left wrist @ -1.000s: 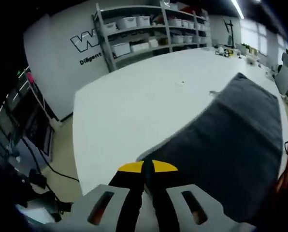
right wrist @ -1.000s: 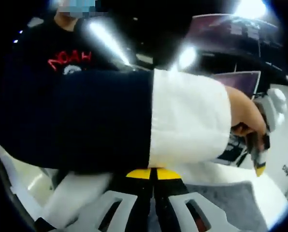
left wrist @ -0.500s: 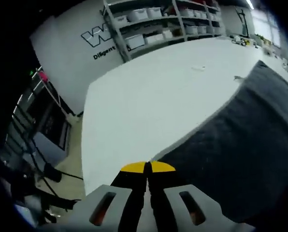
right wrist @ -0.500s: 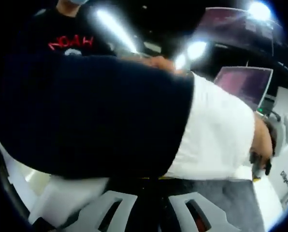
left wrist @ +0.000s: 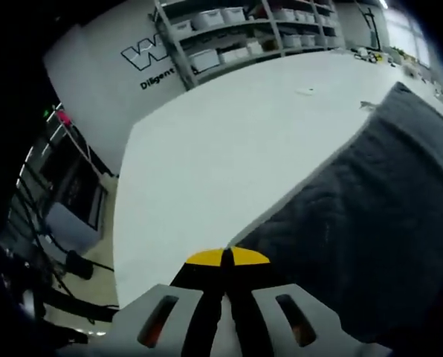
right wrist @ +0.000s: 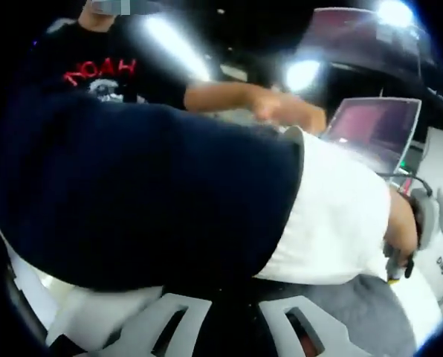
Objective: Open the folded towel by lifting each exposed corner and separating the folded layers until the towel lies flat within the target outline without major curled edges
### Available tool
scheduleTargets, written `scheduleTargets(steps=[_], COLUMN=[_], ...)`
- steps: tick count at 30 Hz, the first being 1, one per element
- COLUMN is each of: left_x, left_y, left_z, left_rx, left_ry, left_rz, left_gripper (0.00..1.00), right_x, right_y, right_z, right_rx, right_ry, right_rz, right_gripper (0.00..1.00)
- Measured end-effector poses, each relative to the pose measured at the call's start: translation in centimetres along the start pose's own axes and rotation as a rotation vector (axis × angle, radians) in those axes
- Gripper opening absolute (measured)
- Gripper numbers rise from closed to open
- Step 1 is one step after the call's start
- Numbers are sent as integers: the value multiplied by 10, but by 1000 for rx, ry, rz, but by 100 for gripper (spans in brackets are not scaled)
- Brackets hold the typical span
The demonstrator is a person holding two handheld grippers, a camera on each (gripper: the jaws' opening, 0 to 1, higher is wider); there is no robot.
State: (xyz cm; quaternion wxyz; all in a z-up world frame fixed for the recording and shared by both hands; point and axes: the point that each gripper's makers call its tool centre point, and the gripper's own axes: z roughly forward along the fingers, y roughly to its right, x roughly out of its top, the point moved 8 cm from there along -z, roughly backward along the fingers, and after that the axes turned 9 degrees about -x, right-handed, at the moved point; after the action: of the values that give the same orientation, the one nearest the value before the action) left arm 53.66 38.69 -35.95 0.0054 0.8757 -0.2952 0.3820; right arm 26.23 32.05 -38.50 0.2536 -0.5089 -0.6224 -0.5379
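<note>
— What cloth do you have there?
— Your towel [left wrist: 370,223] is dark grey, matt, with a nubby terry pile; the tabletop [left wrist: 236,149] under it is smooth, white and faintly sheened.
— And your sleeve?
— Your sleeve [right wrist: 140,193] is soft matt navy knit, ending in a white cloth cuff [right wrist: 340,216].

In the right gripper view, the person's dark sleeve [right wrist: 140,197] with its white cuff [right wrist: 340,223] now covers the yellow tips of the right gripper [right wrist: 233,286], which showed a second ago. The hand [right wrist: 401,227] holding the other gripper sits lower at the right edge, and a second person's forearm [right wrist: 251,100] now shows above the sleeve. In the left gripper view, the dark towel [left wrist: 370,223] spreads wider across the right side than a second ago.
</note>
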Motion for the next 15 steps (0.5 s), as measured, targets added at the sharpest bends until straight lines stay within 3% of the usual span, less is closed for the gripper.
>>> scheduleTargets(steps=[4,7,15], left_x=[3,7,26], left_y=[-4,-2,-8], left_z=[3,-1,-17], left_rx=[13,-20,-68], left_ry=[35,80,171], left_rz=[-40,-99,-142], left_gripper=[1,1,1], right_x=[-1,1,3], right_y=[3,6,24], right_z=[0,-3,-22], right_rx=[15,17,-52], right_ry=[-5,-19,-3], right_rz=[58,59,187], right_gripper=[0,0,0])
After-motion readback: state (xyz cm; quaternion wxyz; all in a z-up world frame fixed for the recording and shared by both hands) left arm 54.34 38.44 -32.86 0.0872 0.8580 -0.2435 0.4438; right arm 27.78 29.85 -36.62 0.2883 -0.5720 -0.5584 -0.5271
